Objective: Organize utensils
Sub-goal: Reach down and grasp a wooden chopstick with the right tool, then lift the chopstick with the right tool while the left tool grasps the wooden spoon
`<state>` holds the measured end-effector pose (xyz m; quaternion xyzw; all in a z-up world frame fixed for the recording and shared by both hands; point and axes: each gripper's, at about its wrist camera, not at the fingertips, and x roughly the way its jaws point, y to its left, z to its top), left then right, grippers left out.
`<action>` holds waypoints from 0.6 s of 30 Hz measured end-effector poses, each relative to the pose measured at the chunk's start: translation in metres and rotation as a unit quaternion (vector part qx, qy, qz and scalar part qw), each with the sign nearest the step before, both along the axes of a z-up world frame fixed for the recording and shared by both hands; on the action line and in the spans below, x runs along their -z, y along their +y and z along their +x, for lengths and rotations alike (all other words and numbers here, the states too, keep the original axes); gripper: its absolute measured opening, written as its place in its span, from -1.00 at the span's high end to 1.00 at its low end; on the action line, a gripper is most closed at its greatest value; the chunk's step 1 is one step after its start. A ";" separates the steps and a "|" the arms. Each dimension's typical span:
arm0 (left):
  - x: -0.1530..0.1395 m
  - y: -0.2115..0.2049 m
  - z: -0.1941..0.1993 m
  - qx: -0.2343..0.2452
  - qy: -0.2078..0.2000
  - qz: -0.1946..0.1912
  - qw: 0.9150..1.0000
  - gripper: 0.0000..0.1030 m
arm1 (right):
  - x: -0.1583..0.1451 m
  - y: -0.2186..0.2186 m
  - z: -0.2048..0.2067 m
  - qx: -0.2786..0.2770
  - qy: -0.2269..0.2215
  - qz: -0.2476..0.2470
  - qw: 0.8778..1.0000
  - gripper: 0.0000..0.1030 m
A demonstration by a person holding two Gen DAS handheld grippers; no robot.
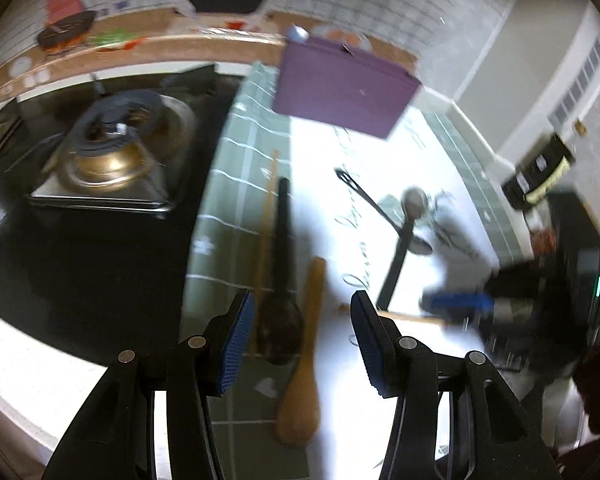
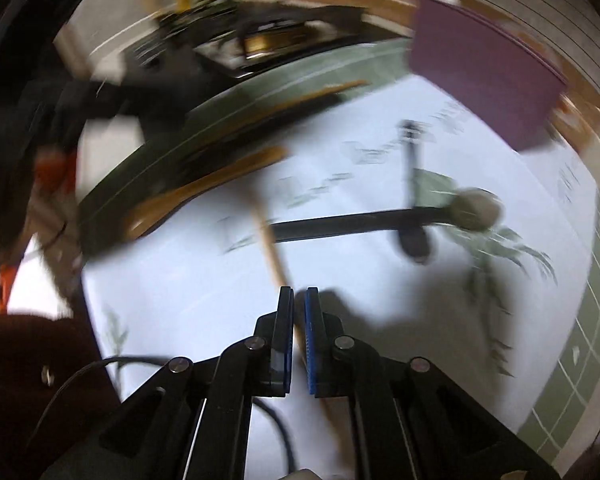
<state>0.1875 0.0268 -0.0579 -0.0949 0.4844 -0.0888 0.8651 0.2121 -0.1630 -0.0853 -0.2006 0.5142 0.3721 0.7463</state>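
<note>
Several utensils lie on a white printed mat (image 1: 328,200) over green tiles. My left gripper (image 1: 302,304) is open above a black spoon (image 1: 281,320) and a wooden spatula (image 1: 300,396), touching neither. A thin wooden stick (image 1: 265,216) lies beside the black spoon. My right gripper (image 2: 300,292) is shut on another thin wooden stick (image 2: 274,256) that runs up between its pads; it also shows, blurred, at the right of the left wrist view (image 1: 456,306). Further back lie a black slotted utensil (image 1: 356,184), a metal spoon (image 1: 416,202) and a long black handle (image 2: 340,224).
A purple board (image 1: 340,84) stands at the back of the counter. A gas stove burner (image 1: 112,160) on black glass sits to the left. A dark box (image 1: 540,176) and a black appliance (image 1: 576,264) are at the right. Both views are motion-blurred.
</note>
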 end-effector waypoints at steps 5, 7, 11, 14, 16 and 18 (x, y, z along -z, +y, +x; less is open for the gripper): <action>0.013 -0.025 0.011 0.043 0.022 0.021 0.999 0.00 | -0.008 -0.032 0.029 0.074 0.009 0.035 0.997 0.89; 0.016 -0.029 0.012 0.054 0.032 0.027 0.998 0.00 | -0.012 -0.038 0.029 0.070 0.036 0.064 0.995 0.80; 0.016 -0.027 0.012 0.050 0.034 0.040 0.997 0.00 | -0.015 -0.022 0.010 0.006 0.034 0.064 0.997 0.60; 0.015 -0.019 0.012 0.038 0.032 0.037 0.998 0.00 | -0.006 -0.003 -0.011 -0.040 0.001 0.020 0.999 0.58; 0.014 -0.014 0.010 0.030 0.031 0.031 0.999 0.00 | 0.002 0.008 -0.019 -0.065 -0.012 -0.006 0.998 0.58; 0.015 -0.009 0.008 0.027 0.032 0.027 0.999 0.00 | 0.007 0.015 -0.027 -0.087 -0.036 -0.024 0.995 0.58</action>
